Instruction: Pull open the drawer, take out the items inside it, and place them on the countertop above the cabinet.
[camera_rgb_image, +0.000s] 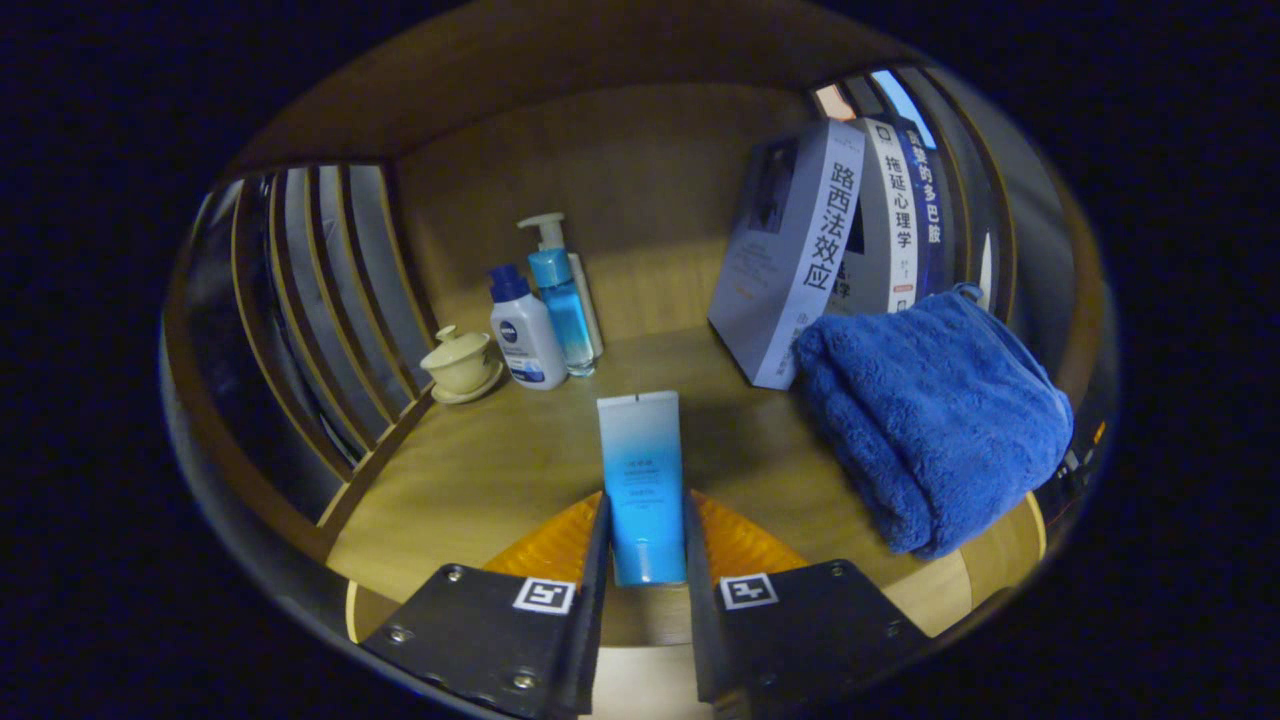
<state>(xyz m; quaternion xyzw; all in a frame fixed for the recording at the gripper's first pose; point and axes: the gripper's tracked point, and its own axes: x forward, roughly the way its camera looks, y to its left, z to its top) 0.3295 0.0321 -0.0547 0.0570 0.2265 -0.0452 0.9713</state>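
Your gripper (645, 545) clamps the blue tube (640, 480) (standing upright) over the wooden countertop (480, 480); blue towel (930, 420) lies right.

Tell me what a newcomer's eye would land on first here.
First the blue tube, standing upright between the fingers of the tool, which press on both its sides. Next the folded blue towel just right of it on the wooden countertop, with leaning books behind the towel.
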